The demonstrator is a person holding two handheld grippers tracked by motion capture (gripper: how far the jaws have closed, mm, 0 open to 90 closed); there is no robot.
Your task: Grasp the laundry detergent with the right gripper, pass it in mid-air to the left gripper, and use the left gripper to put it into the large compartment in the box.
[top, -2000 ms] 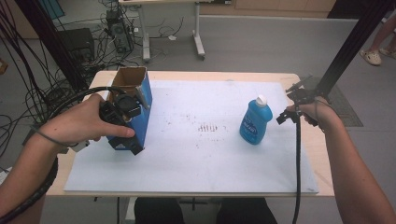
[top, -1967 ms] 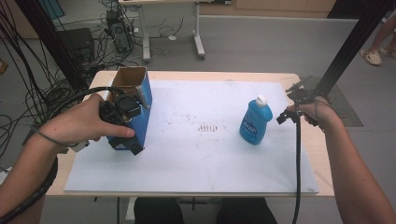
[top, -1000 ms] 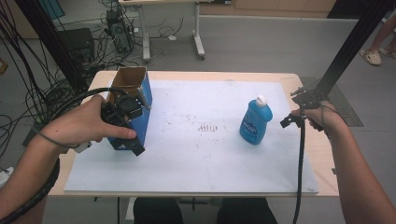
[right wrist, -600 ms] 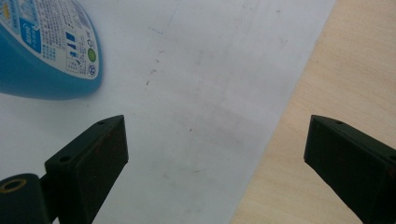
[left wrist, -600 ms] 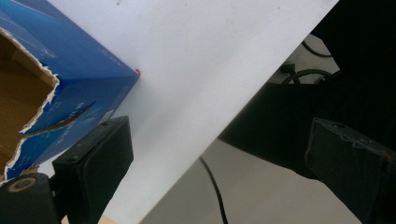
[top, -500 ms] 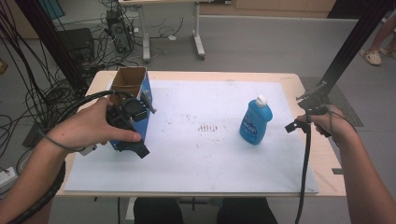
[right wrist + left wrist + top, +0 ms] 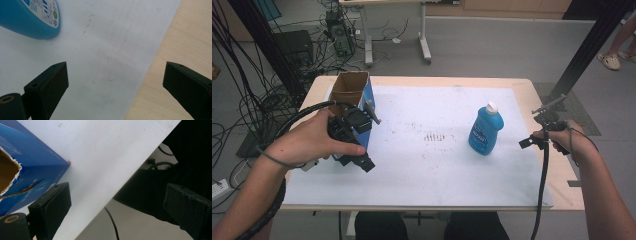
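White paper (image 7: 412,170) covers the wooden table (image 7: 522,87). Near its middle stands a blue bottle (image 7: 485,129), upright. Well right of the bottle, the right gripper (image 7: 546,129) hangs with jaws wide and empty. Far left of the bottle, the left gripper (image 7: 354,135), jaws also wide apart, sits just beside the open blue box (image 7: 352,97).

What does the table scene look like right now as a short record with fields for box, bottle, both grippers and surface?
box: blue box, open top, upright at the sheet's left end
bottle: blue bottle, white cap, upright right of centre
left gripper: open, beside the box, nothing between the jaws
right gripper: open, right of the bottle, apart from it
surface: white sheet on a wooden table
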